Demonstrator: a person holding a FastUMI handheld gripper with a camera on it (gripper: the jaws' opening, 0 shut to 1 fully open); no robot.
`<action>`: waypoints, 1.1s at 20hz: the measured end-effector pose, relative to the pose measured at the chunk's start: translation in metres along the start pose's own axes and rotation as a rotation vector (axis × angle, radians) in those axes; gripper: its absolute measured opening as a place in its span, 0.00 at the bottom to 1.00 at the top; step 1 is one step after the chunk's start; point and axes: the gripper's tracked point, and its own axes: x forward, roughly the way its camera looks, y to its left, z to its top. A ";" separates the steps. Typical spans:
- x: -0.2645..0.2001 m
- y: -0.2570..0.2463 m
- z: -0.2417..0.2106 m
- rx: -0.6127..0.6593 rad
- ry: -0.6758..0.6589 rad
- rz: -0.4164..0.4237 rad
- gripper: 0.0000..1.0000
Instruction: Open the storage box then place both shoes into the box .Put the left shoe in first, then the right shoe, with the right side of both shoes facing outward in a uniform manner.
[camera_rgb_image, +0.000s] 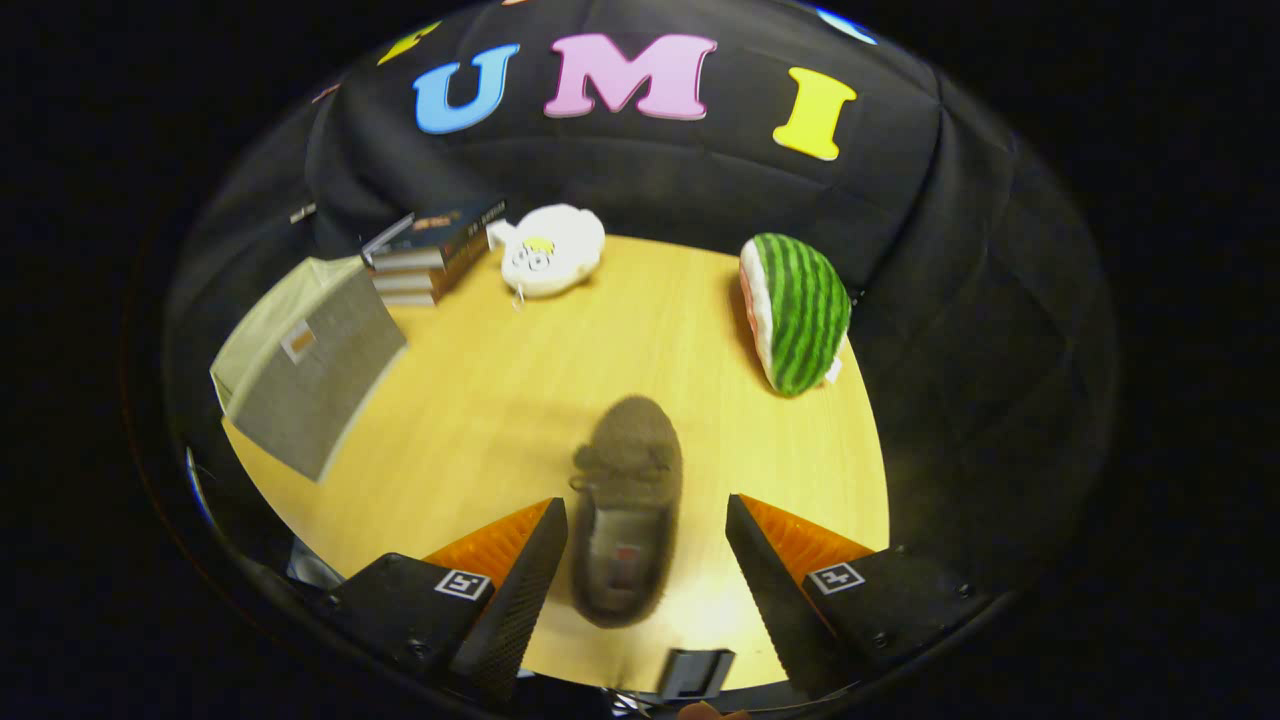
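Gripper view puts my gripper (647, 515) above the table (480, 400) with its 2 fingers spread apart, straddling the brown shoe (627, 500) but not touching it, so I judge I am lining up a grasp. The shoe's toe points to 12 o'clock. The grey storage box (305, 375) sits at 10 o'clock, flap apparently raised.
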 end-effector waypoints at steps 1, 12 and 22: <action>0.007 -0.004 -0.005 -0.008 0.022 0.001 0.98; 0.105 -0.023 -0.031 0.193 0.166 0.039 0.99; 0.117 0.003 -0.031 0.345 0.173 0.096 0.12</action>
